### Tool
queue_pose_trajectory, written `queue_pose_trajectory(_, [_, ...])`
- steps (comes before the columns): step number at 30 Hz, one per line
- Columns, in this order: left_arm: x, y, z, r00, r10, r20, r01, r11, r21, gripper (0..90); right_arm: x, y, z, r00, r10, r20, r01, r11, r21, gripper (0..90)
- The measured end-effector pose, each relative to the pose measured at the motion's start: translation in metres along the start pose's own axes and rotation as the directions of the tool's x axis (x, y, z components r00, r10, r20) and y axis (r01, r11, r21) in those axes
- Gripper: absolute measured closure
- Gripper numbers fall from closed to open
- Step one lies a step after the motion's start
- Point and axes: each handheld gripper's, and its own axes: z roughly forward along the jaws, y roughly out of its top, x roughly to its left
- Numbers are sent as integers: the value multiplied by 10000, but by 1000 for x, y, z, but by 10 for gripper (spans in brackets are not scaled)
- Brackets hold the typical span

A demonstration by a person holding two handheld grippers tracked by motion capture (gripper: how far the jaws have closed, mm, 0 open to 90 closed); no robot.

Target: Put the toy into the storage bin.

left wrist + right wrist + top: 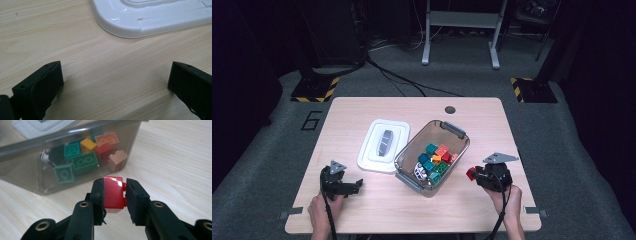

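The right hand-held gripper (115, 192) clamps a red brick (113, 193) beside the bin (457, 134); the left hand-held gripper (115, 77) rests released on the table (50, 37).

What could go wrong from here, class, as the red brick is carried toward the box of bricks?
1. The right gripper pinches the red brick by its studs on one side, so it might twist or slip out.
2. The brick is beside the box, below its rim, and could knock the wall if moved straight across.
3. The left gripper rests open, holding nothing, so a bumped box could slide toward the white lid.
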Motion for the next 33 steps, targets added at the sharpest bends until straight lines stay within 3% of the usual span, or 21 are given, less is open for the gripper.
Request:
queue_pose_trajectory(22, [0,0,0,10000,-9,6,9,10000,6,0,-18,32,-19,9986,282,447,-259,9983,-518,689])
queue_pose_trajectory(33, [0,0,0,10000,-1,3,1,10000,10,0,-22,59,-32,9975,259,662,-194,9951,-967,689])
